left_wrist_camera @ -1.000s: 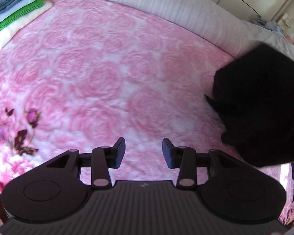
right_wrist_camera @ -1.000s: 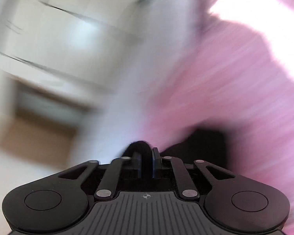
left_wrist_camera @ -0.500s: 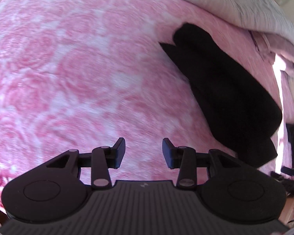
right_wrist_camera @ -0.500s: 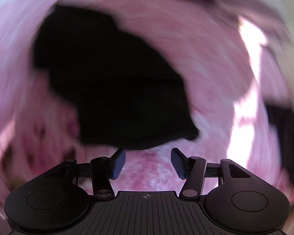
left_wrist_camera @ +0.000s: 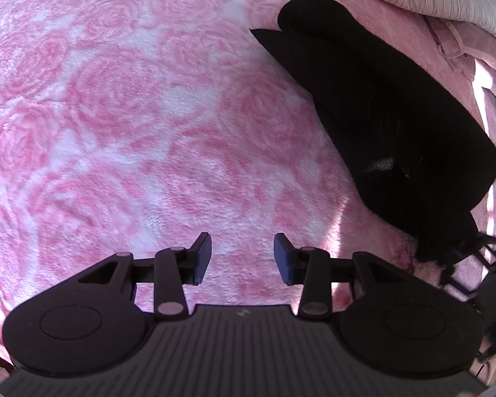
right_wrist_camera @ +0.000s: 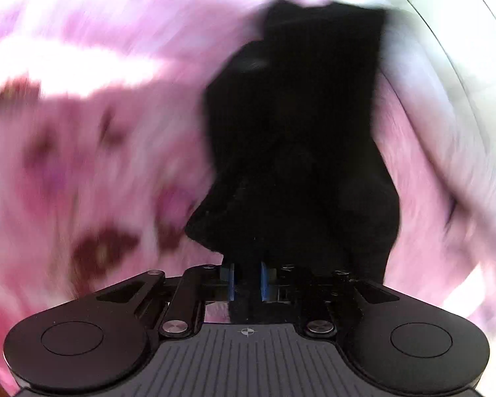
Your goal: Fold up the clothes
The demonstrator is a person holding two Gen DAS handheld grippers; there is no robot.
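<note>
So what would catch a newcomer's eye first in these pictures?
First the black garment, lying bunched on the right side of the pink rose-patterned blanket. Then the right gripper, whose jaws have just been closing and now pinch the garment's near edge, while the left gripper hangs open over bare blanket.

Left tool is pointed steeply down at the pink blanket, jaws standing apart with nothing between them, only bare blanket showing through the gap. It sits off to the left of the black garment, not touching it. Right tool has just been closing, and its blue pads look pinched onto a fold of that black garment, though this view is pretty smeared with blur.
</note>
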